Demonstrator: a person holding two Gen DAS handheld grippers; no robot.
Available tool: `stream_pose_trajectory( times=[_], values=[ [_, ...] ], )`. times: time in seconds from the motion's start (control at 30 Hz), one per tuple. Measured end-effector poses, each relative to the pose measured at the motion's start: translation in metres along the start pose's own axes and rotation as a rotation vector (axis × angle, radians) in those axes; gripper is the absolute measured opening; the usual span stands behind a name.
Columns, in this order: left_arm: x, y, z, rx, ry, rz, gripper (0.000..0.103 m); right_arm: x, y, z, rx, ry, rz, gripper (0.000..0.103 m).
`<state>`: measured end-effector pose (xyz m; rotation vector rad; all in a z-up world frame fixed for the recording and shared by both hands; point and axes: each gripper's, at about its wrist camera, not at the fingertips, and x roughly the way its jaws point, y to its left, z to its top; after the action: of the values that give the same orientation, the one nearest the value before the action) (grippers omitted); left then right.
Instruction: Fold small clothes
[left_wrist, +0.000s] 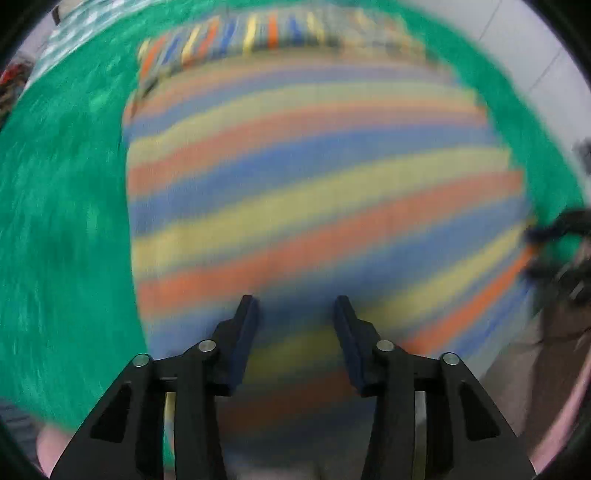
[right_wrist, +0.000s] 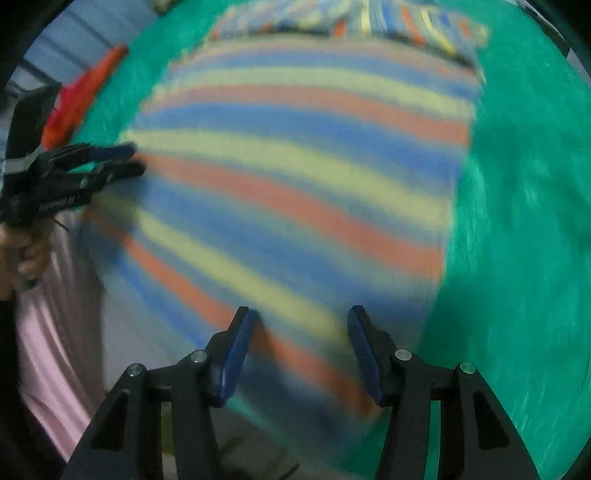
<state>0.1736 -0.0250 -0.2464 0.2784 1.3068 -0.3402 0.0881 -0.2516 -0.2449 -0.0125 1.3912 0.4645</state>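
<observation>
Both frames blurred, so edges are rough. Nearest me: my left gripper (left_wrist: 295, 310) is spread wide, nothing between the fingers, hanging over the near hem of the striped garment (left_wrist: 314, 192). My right gripper (right_wrist: 301, 319) is likewise wide apart and empty, above the same near hem, closer to the garment's right side. In the right wrist view the left gripper (right_wrist: 129, 160) shows side-on at the garment's left edge; whether it touches cloth I cannot tell.

The garment, orange, blue and yellow stripes, lies spread flat on the green cloth (left_wrist: 66, 221). Green shows past it on the left, right and far sides. At its far end the stripes run the other way, probably a sleeve or folded part; too blurred to say.

Judgement: fold not begun, this is the reach for the near hem. To do it well: come down at both near corners, pinch one layer only, lift evenly, carry toward the far end, keep side edges aligned.
</observation>
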Motion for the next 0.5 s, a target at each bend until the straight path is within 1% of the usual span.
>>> stream_pose_trajectory(
  times=[0.03,0.1,0.13,0.2,0.23,0.27,0.33,0.4,0.43,0.5],
  values=[
    [-0.004,0.001,-0.014,-0.015,0.007,0.039,0.046,0.001,-0.001,-0.014,0.011,0.019,-0.024,0.054],
    [-0.011,0.011,-0.026,-0.08,0.043,0.07,0.046,-0.002,-0.004,-0.034,0.049,0.039,-0.026,0.054],
    [-0.017,0.018,-0.031,-0.116,0.056,0.087,0.046,-0.005,-0.005,-0.039,0.061,0.04,-0.032,0.054],
    [-0.027,0.026,-0.038,-0.15,0.049,0.127,0.045,-0.013,-0.005,-0.046,0.081,0.038,-0.056,0.054],
    [-0.036,0.03,-0.04,-0.174,0.022,0.121,0.047,-0.02,-0.003,-0.049,0.086,0.016,-0.083,0.054],
    [-0.044,0.033,-0.042,-0.197,-0.005,0.112,0.05,-0.028,0.0,-0.051,0.087,-0.025,-0.096,0.054],
    [-0.061,0.042,-0.044,-0.263,-0.081,0.089,0.069,-0.047,0.002,-0.055,0.108,-0.135,-0.086,0.054],
    [-0.073,0.047,-0.044,-0.312,-0.15,0.08,0.077,-0.065,0.003,-0.06,0.151,-0.262,-0.086,0.061],
    [-0.076,0.049,-0.043,-0.334,-0.179,0.083,0.079,-0.075,0.003,-0.062,0.173,-0.35,-0.103,0.062],
    [-0.078,0.052,-0.036,-0.371,-0.222,0.098,0.079,-0.09,0.007,-0.071,0.213,-0.485,-0.171,0.064]
  ],
)
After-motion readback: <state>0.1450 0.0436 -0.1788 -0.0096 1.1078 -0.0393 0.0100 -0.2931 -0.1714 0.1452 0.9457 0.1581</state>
